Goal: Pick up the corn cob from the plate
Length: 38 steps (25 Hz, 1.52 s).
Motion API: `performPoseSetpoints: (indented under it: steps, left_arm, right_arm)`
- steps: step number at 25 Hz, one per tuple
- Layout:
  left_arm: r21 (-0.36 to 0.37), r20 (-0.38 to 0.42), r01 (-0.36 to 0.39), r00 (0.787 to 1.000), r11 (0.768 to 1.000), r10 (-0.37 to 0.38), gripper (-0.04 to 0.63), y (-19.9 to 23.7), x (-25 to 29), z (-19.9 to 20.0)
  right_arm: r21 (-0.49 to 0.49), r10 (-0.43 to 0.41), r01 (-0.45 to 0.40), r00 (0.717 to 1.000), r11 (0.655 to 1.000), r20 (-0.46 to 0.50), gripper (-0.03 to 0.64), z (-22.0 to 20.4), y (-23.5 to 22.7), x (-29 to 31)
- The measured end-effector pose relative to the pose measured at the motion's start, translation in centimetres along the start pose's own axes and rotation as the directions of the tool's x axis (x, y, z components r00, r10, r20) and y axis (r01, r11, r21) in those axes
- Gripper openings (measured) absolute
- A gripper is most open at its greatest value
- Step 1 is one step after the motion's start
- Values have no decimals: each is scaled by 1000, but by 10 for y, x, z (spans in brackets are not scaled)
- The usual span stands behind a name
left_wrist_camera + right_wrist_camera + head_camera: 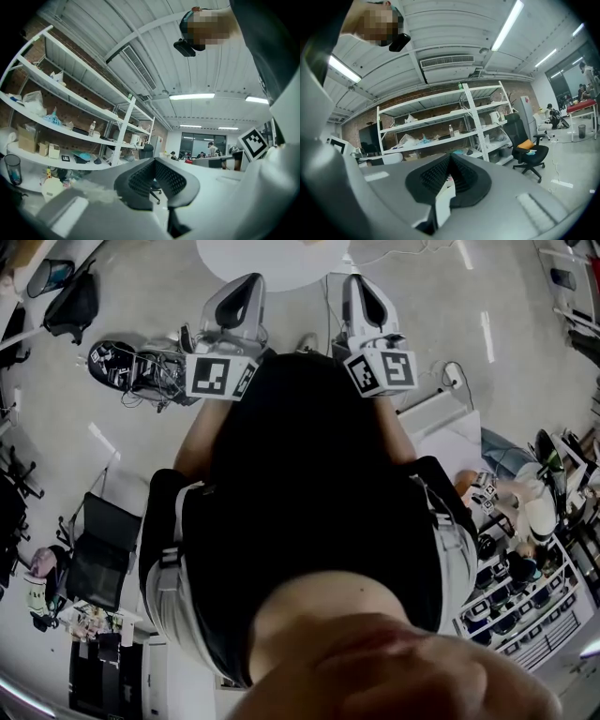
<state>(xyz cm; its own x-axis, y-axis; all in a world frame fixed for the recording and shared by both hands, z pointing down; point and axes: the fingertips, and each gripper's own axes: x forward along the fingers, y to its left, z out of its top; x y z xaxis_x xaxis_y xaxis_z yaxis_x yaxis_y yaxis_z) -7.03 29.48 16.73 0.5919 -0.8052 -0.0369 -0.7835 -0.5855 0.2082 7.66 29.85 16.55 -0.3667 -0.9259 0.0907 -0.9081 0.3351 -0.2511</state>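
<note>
No corn cob and no plate show in any view. In the head view both grippers are held out level in front of the person's dark-clothed body. My left gripper point(242, 296) is at upper left with its marker cube point(220, 374) behind it. My right gripper point(364, 298) is beside it with its own cube point(384, 369). In the left gripper view the black pads point(140, 180) meet at their tips with nothing between them. In the right gripper view the pads point(433, 176) are likewise pressed together and empty. Both grippers point out into the room, at shelving.
A round white table point(272, 259) lies just beyond the grippers. White shelf racks point(70, 131) point(440, 126) hold boxes and bottles. A black office chair point(532, 154) stands at right, a black chair point(103, 554) at left, and a cart of containers point(525, 606) at lower right. People sit in the distance.
</note>
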Motion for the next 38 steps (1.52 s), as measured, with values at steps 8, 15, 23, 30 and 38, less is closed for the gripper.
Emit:
performPoseSetpoints:
  steps: [8, 15, 23, 30, 38]
  left_arm:
    - [-24, -10, 51, 999, 998, -52, 5, 32, -11, -2]
    - [-49, -9, 62, 998, 997, -63, 5, 40, -7, -3]
    - [-44, -6, 32, 999, 999, -32, 5, 42, 25, -2]
    - [-24, 0, -4, 1000, 1000, 4, 5, 47, 71, 3]
    - [-23, -29, -27, 999, 999, 26, 5, 46, 128, -12]
  right_arm:
    - [-27, -75, 76, 997, 997, 9, 8, -6, 16, 14]
    - [-35, -116, 116, 993, 993, 0, 8, -3, 14, 21]
    - [-19, -94, 94, 996, 995, -3, 8, 0, -15, 42]
    - [-6, -52, 52, 999, 999, -9, 8, 9, -45, 77]
    - [19, -25, 26, 998, 999, -56, 8, 2, -94, 112]
